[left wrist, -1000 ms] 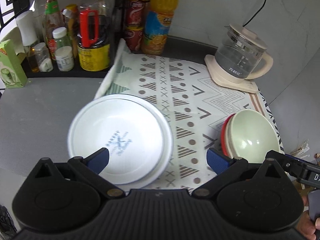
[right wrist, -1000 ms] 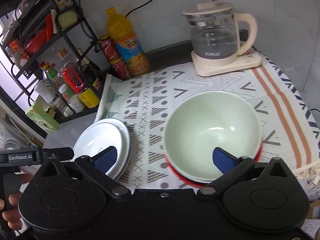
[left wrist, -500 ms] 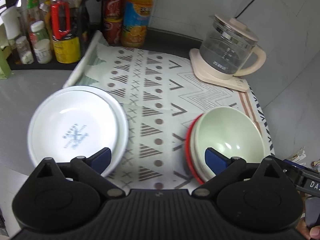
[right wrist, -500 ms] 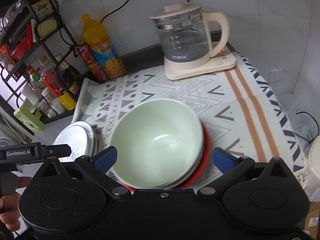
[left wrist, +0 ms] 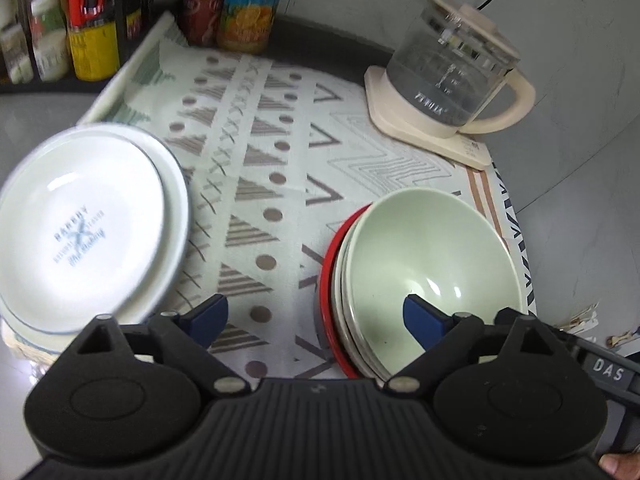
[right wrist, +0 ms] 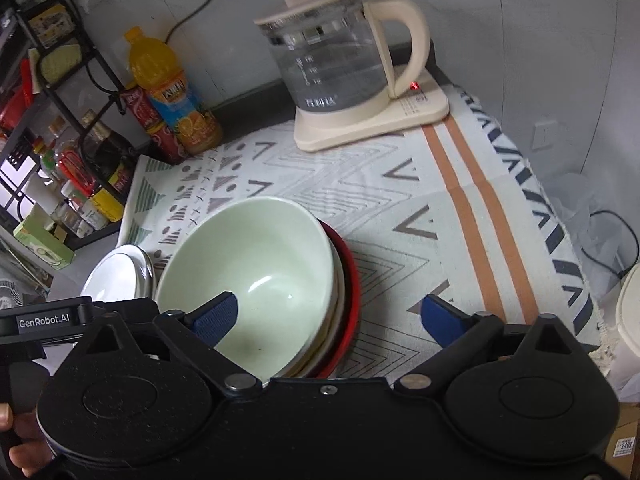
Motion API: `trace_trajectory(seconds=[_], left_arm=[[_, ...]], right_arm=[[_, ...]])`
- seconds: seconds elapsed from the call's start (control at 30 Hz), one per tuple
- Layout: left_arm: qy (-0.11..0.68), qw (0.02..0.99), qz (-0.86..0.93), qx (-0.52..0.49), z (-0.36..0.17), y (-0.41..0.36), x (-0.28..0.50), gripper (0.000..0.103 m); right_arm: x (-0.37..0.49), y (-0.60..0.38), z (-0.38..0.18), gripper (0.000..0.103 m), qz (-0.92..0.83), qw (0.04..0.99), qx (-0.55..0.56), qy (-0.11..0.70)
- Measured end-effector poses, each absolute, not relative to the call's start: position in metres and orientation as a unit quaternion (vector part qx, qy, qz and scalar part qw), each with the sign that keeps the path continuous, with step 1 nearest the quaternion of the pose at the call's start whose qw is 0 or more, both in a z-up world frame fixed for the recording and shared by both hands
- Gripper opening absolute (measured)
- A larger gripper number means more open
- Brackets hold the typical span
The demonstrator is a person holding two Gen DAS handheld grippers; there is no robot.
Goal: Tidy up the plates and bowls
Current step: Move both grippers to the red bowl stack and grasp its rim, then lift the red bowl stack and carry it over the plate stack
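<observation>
Both grippers tilt steeply down toward the bowl stack (left wrist: 432, 264). The left gripper (left wrist: 316, 316) and the right gripper (right wrist: 328, 316) each straddle one rim, jaws spread but closing, pads not yet pressing. A pale green bowl (right wrist: 256, 276) nests in white and red bowls. White plates (left wrist: 84, 228) lie left of the stack; a kettle (right wrist: 340, 72) stands behind it.

Open lane: bare cloth (left wrist: 280, 184) between plates (left wrist: 80, 232) and bowls (left wrist: 424, 264)
Right side: free cloth beside bowls
Back: kettle (right wrist: 340, 68), bottles (right wrist: 172, 92) block
Left edge: rack (right wrist: 60, 128)
</observation>
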State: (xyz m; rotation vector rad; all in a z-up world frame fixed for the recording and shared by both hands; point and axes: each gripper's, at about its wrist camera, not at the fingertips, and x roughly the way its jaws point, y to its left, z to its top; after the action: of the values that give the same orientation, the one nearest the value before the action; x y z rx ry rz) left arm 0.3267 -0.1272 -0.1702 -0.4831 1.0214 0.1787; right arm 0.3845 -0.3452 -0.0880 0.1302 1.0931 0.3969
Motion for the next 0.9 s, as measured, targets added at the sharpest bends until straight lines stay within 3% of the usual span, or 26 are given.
trace_trajectory(seconds=[0.03,0.1,0.2,0.67,0.77,0.9], left_arm=[[0.487,0.837,0.082,-0.236,-0.174,-0.127,0.329,0.085],[0.493,0.829,0.078,-0.252,-0.182,-0.127,0.332,0.070],[0.501,0.818,0.076,-0.272,-0.193,-0.127,0.336,0.061],[0.507,0.798,0.064,-0.319,-0.218,-0.124,0.342,0.033],[0.509,0.795,0.066,-0.324,-0.217,-0.125,0.343,0.033],[0.510,0.796,0.072,-0.319,-0.215,-0.125,0.342,0.033]], right_arm=[[0.386,-0.345,-0.091,0.087,0.188,0.830,0.062,0.521],[0.390,-0.344,-0.098,0.082,0.189,0.822,0.066,0.533],[0.395,-0.343,-0.106,0.073,0.190,0.814,0.069,0.544],[0.408,-0.338,-0.139,0.051,0.185,0.782,0.079,0.591],[0.410,-0.334,-0.145,0.042,0.194,0.771,0.083,0.601],[0.409,-0.329,-0.143,0.041,0.205,0.773,0.061,0.597]])
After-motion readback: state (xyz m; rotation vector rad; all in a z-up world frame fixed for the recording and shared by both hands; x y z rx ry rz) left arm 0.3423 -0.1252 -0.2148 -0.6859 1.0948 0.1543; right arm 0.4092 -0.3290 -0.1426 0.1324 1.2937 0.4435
